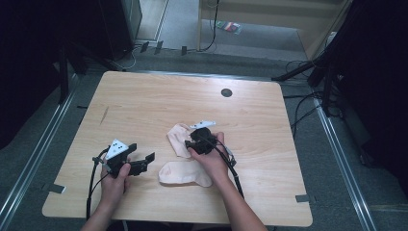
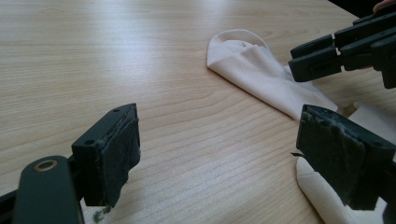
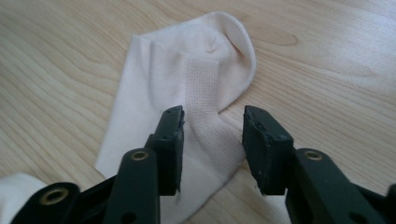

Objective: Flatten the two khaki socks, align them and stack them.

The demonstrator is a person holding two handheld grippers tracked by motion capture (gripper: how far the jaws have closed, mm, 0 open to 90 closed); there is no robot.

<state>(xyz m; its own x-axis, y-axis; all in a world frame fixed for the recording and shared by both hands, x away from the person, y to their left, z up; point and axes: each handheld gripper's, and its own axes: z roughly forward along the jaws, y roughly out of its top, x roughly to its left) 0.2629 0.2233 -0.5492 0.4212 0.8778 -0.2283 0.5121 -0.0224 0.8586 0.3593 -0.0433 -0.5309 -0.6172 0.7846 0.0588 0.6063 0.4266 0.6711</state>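
1. Grey floor with metal rails and loose black cables is seen around a light wooden desk (image 1: 144,96), which has a small dark round hole (image 1: 226,92) near its far edge.
2. Two pale cream fabric socks are laid on the desk: one farther sock (image 1: 178,137) is spread flat near the middle, and a second, nearer sock (image 1: 180,174) lies just beside it toward the person's edge.
3. The right hand-held gripper (image 3: 212,140), black with two padded jaws, is held in the right hand (image 1: 211,161) directly over the farther sock.
4. In the right gripper view its jaws are seen partly apart, one on each side of the sock's ribbed mesh strip; the fabric lies between and under them, but no pad is seen pressing on it, so nothing is gripped.
5. The farther sock's rounded end points away from the right hand-held gripper in that view.
6. The left hand-held gripper (image 2: 219,154) is held in the left hand (image 1: 114,185) to the left of both socks, apart from them.
7. Its jaws are seen wide apart with only bare wood between them; a corner of the nearer sock (image 2: 322,196) lies just beside its right jaw.
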